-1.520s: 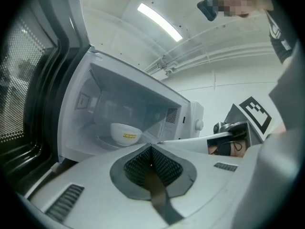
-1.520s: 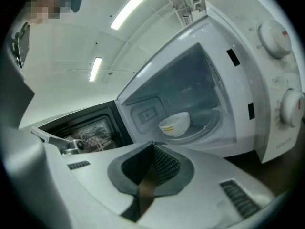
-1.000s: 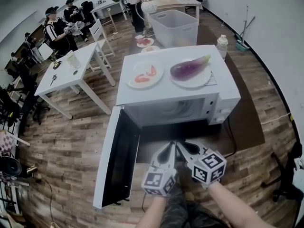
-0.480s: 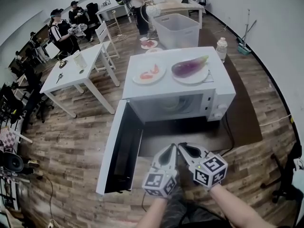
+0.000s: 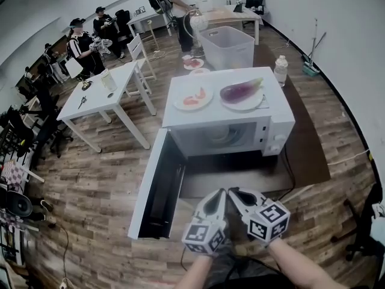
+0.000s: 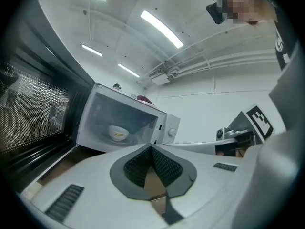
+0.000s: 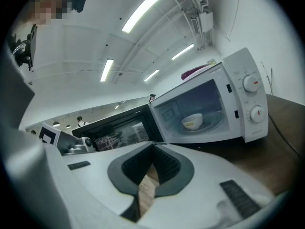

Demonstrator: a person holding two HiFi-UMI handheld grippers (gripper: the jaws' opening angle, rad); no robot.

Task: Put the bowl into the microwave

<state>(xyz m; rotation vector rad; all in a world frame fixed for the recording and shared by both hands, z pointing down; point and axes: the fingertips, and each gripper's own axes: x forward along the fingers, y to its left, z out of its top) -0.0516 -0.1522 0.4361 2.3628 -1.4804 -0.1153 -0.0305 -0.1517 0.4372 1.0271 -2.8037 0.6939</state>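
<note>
1. Bowl (image 6: 118,133): in the left gripper view it is white and sits upright on the floor of the microwave (image 6: 167,126), left of frame centre. The dark door (image 6: 33,118) is swung wide at the far left. The left gripper (image 6: 151,147) has its jaws pressed together with nothing between them. The bowl lies well apart from it, above and left of the jaw tips.
2. In the right gripper view the bowl shows right of centre, deep in the cavity beside the dial panel (image 7: 251,97). The right gripper (image 7: 153,145) is likewise closed and empty, its tips below and left of the bowl and well apart from it.
3. In the head view both grippers sit side by side at bottom centre. The microwave is at mid-frame above them and its door reaches toward the lower left. I can't pick the bowl out surely in the shadowed cavity from here. An eggplant (image 5: 242,90) on a plate (image 5: 243,105) and a second plate (image 5: 180,105) rest on the microwave's top.
4. To my eye the placing looks done, and only shutting the door may remain. That calls for a slow, steady push with a closed gripper on the door's outer edge. The other gripper should keep out of the swing, so the microwave doesn't shift and the plates on top stay put.
</note>
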